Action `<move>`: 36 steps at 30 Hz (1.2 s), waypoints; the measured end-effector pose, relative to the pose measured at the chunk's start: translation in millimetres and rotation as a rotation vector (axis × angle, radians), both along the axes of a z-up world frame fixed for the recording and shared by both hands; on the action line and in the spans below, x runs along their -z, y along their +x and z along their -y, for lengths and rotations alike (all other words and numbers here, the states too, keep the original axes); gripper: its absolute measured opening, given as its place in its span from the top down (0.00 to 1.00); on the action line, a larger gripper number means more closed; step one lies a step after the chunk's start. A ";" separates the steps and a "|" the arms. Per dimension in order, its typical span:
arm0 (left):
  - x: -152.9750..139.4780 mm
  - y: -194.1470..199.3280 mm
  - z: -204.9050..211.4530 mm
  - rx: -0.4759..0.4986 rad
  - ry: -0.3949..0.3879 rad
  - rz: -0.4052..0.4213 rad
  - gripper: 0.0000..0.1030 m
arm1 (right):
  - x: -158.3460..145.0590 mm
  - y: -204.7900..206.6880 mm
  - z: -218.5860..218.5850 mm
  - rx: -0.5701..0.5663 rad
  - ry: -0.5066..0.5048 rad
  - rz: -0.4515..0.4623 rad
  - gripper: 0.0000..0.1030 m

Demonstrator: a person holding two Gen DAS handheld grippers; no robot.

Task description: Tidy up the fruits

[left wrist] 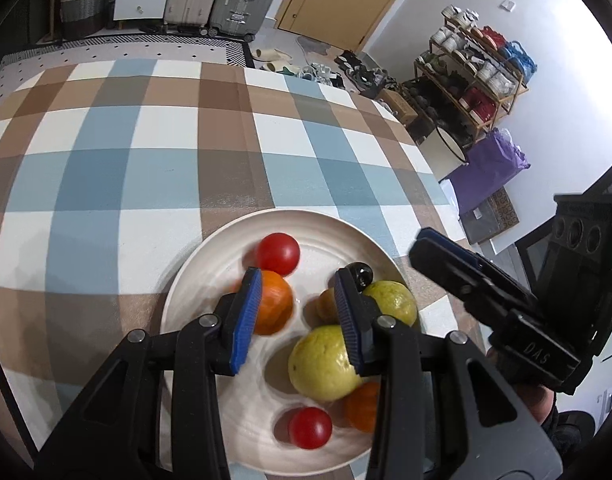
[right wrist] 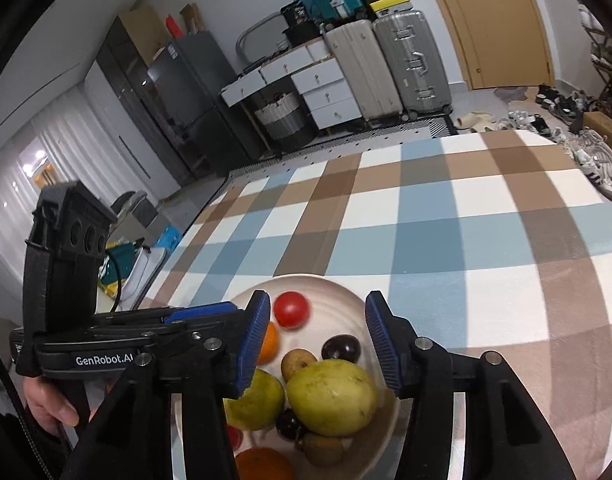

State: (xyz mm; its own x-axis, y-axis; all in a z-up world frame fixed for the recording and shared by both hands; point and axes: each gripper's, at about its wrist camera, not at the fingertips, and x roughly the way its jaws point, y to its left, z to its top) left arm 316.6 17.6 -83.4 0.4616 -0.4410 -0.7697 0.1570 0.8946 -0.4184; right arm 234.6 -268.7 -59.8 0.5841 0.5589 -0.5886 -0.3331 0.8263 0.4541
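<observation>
A white plate (left wrist: pixel 226 248) sits on the checked tablecloth, also in the right wrist view (right wrist: pixel 341 292). On it lie red tomatoes (left wrist: pixel 277 254) (left wrist: pixel 309 427), oranges (left wrist: pixel 272 307), yellow-green guavas (left wrist: pixel 323 362) (right wrist: pixel 331 396), a dark plum (right wrist: pixel 341 347) and a small brown fruit (right wrist: pixel 298 362). My left gripper (left wrist: pixel 296 318) is open and empty just above the plate, fingers astride an orange and a guava. My right gripper (right wrist: pixel 317 344) is open and empty above the plate's right side; it also shows in the left wrist view (left wrist: pixel 425 240).
The blue, brown and white checked tablecloth (left wrist: pixel 146 152) stretches beyond the plate. Its right edge (left wrist: pixel 437 168) drops to the floor with shoes and a rack (left wrist: pixel 473 80). Suitcases (right wrist: pixel 389 64) and drawers stand behind.
</observation>
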 end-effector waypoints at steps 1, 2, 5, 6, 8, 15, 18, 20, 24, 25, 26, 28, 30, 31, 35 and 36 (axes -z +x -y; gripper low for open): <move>-2.0 -3.3 -1.8 -0.005 -0.002 0.000 0.68 | -2.1 -2.9 2.7 0.008 0.001 0.006 0.50; -4.3 -7.0 -3.5 -0.012 0.001 0.001 0.68 | -4.4 -6.5 5.5 0.016 0.003 0.012 0.50; -14.4 -23.7 -8.7 -0.023 0.007 0.020 0.68 | -12.1 -20.4 13.2 0.024 0.021 0.037 0.40; -18.5 -31.0 -9.9 -0.030 0.013 0.032 0.68 | -15.0 -26.9 14.9 0.022 0.025 0.054 0.38; -24.1 -41.9 -11.5 -0.042 0.028 0.048 0.67 | -20.5 -40.1 16.4 0.026 0.018 0.088 0.37; -49.3 -89.8 -15.9 -0.095 0.118 0.146 0.61 | -36.3 -79.6 15.4 0.017 0.009 0.150 0.37; -58.6 -109.4 -16.5 -0.107 0.141 0.185 0.54 | -43.2 -95.1 13.1 0.010 0.008 0.181 0.30; -63.7 -120.9 -17.3 -0.119 0.153 0.205 0.50 | -47.8 -105.9 11.1 0.005 0.008 0.207 0.27; -73.8 -145.4 -18.2 -0.167 0.235 0.252 0.42 | -53.8 -124.2 5.5 -0.005 -0.003 0.244 0.25; -76.0 -151.5 -19.0 -0.176 0.242 0.265 0.36 | -54.7 -127.5 5.5 -0.001 0.002 0.251 0.21; -78.4 -158.6 -20.5 -0.184 0.243 0.281 0.33 | -55.6 -130.6 5.4 0.004 0.005 0.259 0.17; -82.3 -167.6 -22.4 -0.199 0.246 0.307 0.26 | -57.4 -137.5 4.8 0.014 0.005 0.281 0.13; -84.7 -175.4 -24.3 -0.210 0.243 0.323 0.24 | -58.8 -145.1 3.9 0.025 -0.012 0.306 0.11; -85.4 -178.6 -25.3 -0.215 0.235 0.331 0.21 | -58.9 -147.2 3.6 0.026 -0.017 0.311 0.10; -90.6 -195.9 -29.5 -0.247 0.229 0.387 0.18 | -58.7 -157.8 3.9 0.031 -0.026 0.337 0.04; -91.6 -199.9 -29.6 -0.257 0.234 0.406 0.15 | -58.8 -161.4 4.7 0.039 -0.027 0.349 0.04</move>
